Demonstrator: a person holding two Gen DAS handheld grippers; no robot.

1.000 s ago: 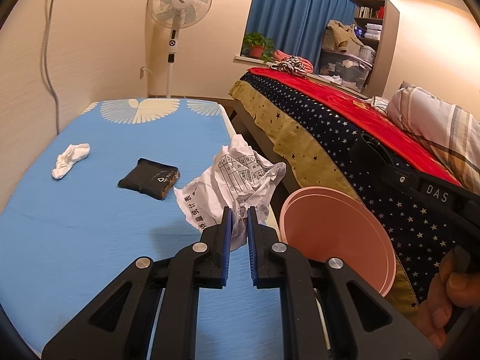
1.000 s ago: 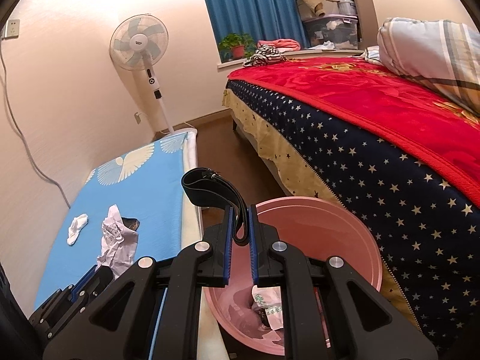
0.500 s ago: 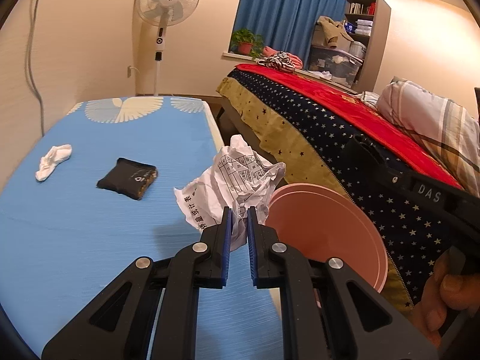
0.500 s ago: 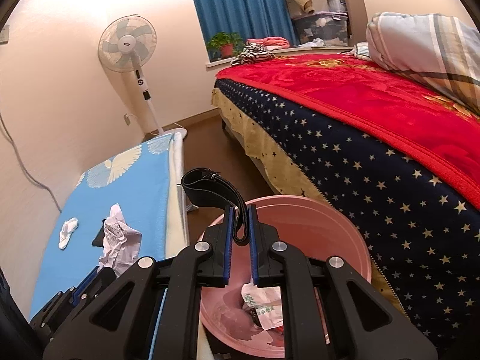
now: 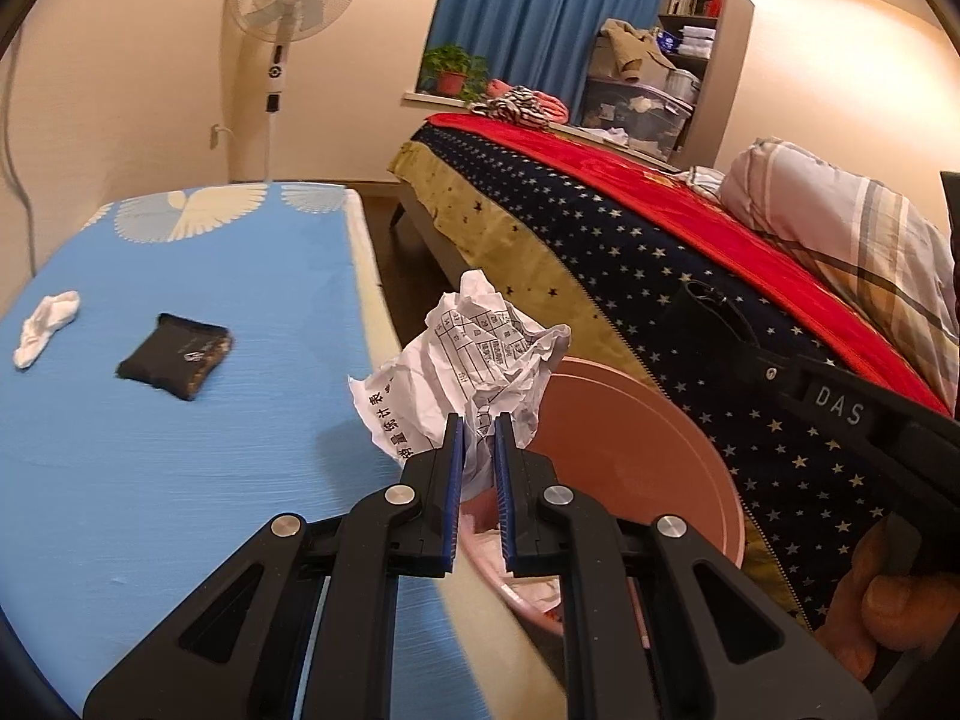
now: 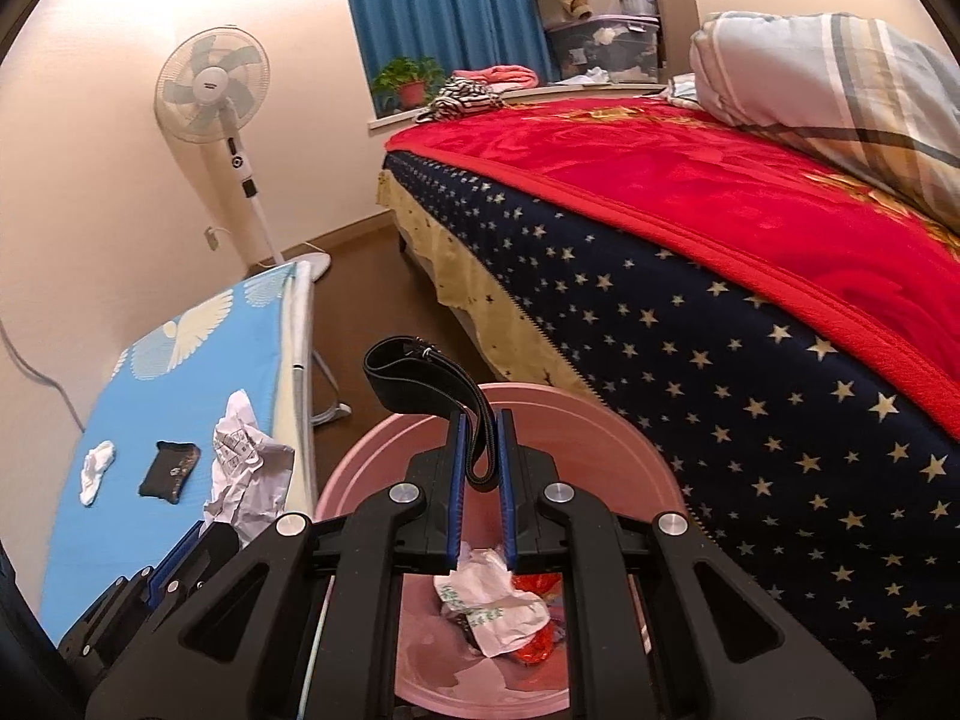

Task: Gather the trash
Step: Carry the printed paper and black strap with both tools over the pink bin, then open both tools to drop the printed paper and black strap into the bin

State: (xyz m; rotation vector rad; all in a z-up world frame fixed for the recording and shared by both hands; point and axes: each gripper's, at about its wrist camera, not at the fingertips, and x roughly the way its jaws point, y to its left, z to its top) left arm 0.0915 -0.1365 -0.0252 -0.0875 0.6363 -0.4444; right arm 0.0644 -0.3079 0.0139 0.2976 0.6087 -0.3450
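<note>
My left gripper (image 5: 478, 426) is shut on a crumpled printed paper (image 5: 474, 360) and holds it over the near rim of the pink bin (image 5: 648, 450). The paper also shows in the right wrist view (image 6: 246, 468). My right gripper (image 6: 478, 426) is shut on a black strap (image 6: 420, 378) and holds it above the pink bin (image 6: 600, 432), which has wrappers and paper inside. A white tissue (image 5: 45, 324) and a black pouch (image 5: 174, 354) lie on the blue mat (image 5: 150, 480).
A bed with a star-patterned blanket (image 5: 690, 288) and red cover stands right beside the bin. A standing fan (image 5: 288, 12) is at the far wall. A narrow strip of brown floor (image 6: 360, 312) runs between mat and bed.
My left gripper has carried the paper right, from over the mat to over the bin's rim. My right gripper has come closer above the bin with the strap.
</note>
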